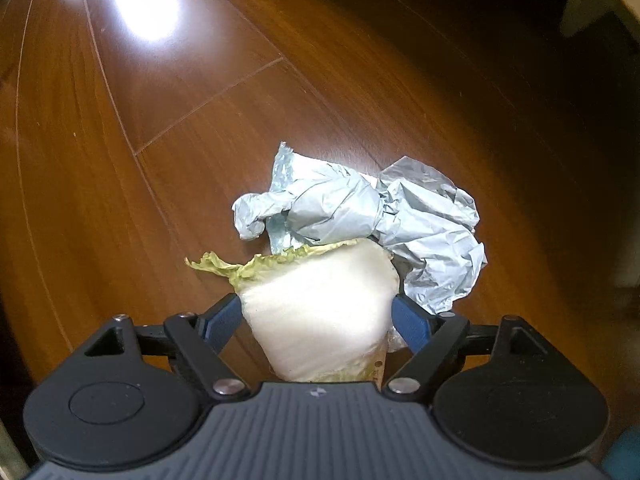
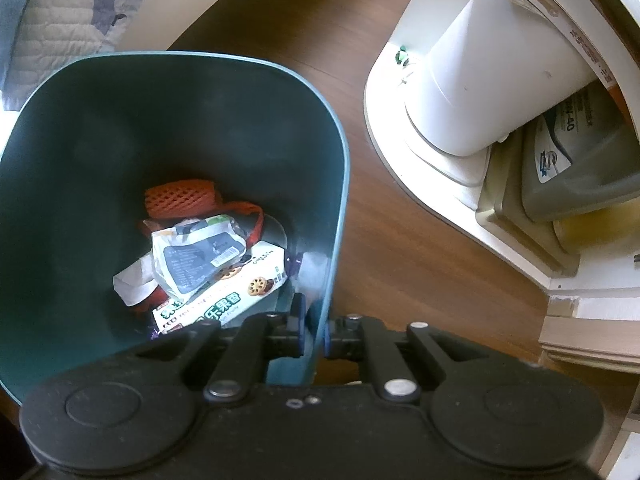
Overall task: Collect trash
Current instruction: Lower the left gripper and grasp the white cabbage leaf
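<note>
Floor (image 1: 360, 92): dark brown wood planks w/ visible seams, glossy. Bright white glare patch (image 1: 140, 4) top left in left view; rest of floor falls into shadow twd right edge. Right view: same floor, white curved shelf unit (image 2: 400, 160) at right w/ white canister (image 2: 488, 80) and grey jug (image 2: 576, 168) inside. Quilted fabric (image 2: 60, 20) top left.

Under me the wooden floor (image 1: 200, 92) shines glossy. My matt black plastic left gripper (image 1: 318, 314) flanks a pale, waxy cabbage piece (image 1: 320, 300) beside crinkled grey plastic wrap (image 1: 360, 208). The teal bin (image 2: 100, 128) looks smooth, satiny plastic.
</note>
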Motion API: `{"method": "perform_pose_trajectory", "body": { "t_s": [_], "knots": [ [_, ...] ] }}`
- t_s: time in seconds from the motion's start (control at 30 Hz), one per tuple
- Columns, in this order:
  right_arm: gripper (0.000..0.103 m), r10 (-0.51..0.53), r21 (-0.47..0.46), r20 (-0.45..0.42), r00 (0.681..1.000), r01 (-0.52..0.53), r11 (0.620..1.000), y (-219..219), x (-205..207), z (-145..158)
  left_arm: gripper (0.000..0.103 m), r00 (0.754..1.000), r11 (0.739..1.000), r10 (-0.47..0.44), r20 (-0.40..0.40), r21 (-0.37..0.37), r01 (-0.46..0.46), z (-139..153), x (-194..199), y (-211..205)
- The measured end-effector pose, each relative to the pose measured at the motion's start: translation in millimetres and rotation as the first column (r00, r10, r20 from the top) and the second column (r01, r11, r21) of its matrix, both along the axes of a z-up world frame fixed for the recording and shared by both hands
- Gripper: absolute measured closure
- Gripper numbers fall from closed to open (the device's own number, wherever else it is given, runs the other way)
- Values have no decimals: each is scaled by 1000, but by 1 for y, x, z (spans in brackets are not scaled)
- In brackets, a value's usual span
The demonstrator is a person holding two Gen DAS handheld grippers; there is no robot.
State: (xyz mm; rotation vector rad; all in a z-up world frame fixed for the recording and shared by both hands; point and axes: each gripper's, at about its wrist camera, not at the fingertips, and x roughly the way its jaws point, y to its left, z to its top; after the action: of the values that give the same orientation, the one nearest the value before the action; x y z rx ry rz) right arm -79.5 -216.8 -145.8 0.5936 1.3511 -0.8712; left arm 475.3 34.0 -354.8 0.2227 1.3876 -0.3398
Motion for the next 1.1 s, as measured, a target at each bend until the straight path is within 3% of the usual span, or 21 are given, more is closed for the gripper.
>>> {"method": "perform_pose_trajectory", "body": {
  "t_s": [0.1,0.2,0.5,0.73,0.93,1.0,1.1],
  "knots": [
    [94,0,-2,-10,1000,0,1000,-1,1,-1,20,999,996,47,-28,-68,-49,2,2,10],
    [94,-3,-4,-18,1000,3,1000,-2,1,-2,20,997,994,67,-36,-80,-70,2,2,14],
    [91,6,-8,-54,999,-6,1000,-3,5,-6,16,1000,999,12,1,33,-12,-12,-12,-6],
    [90,14,-12,-65,998,-15,1000,-3,4,-8,20,987,987,153,-50,-43,-155,-16,-9,18],
    [90,15,-10,-47,999,-16,1000,-3,0,-12,40,972,971,222,-70,-75,-227,-6,-18,36],
    [90,24,-14,-43,999,-25,1000,-3,-1,-12,68,973,971,223,-50,-80,-227,2,-22,35],
    [91,31,-15,-34,999,-31,999,-3,-2,-11,80,979,978,203,-32,-48,-204,13,-24,25]
  ]
}}
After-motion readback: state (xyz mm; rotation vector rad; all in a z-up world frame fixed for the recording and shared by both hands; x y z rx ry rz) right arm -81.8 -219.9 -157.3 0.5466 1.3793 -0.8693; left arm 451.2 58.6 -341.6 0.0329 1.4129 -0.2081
